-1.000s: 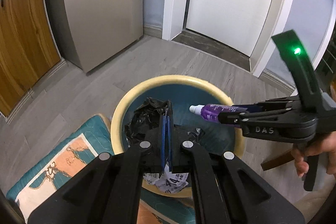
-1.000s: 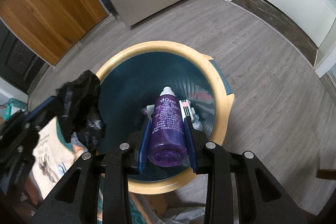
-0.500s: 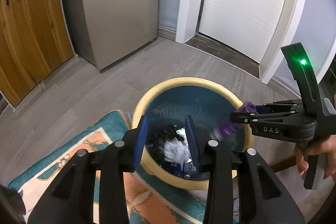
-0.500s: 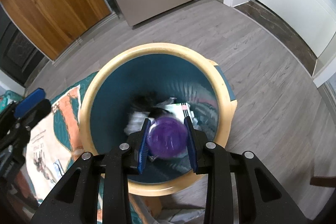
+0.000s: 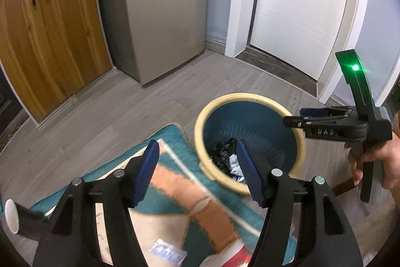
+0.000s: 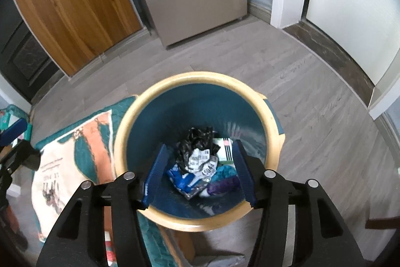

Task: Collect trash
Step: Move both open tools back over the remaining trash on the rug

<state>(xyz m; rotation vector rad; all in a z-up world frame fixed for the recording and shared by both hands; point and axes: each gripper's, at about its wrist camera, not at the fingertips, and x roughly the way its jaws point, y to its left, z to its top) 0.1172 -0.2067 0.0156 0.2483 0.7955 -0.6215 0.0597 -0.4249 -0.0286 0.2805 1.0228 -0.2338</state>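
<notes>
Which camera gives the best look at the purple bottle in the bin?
The right wrist view: looking straight down into the bin, it shows the purple bottle lying at the bottom among wrappers. In the left wrist view the bottle is hidden; only the black bag shows.

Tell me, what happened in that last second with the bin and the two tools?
Both let go: the left tool dropped the black bag, the right tool dropped the purple bottle. Both now lie in the bin. Both tools' jaws are opening, empty, and the left one has pulled back over the mat. The bin stayed put.
</notes>
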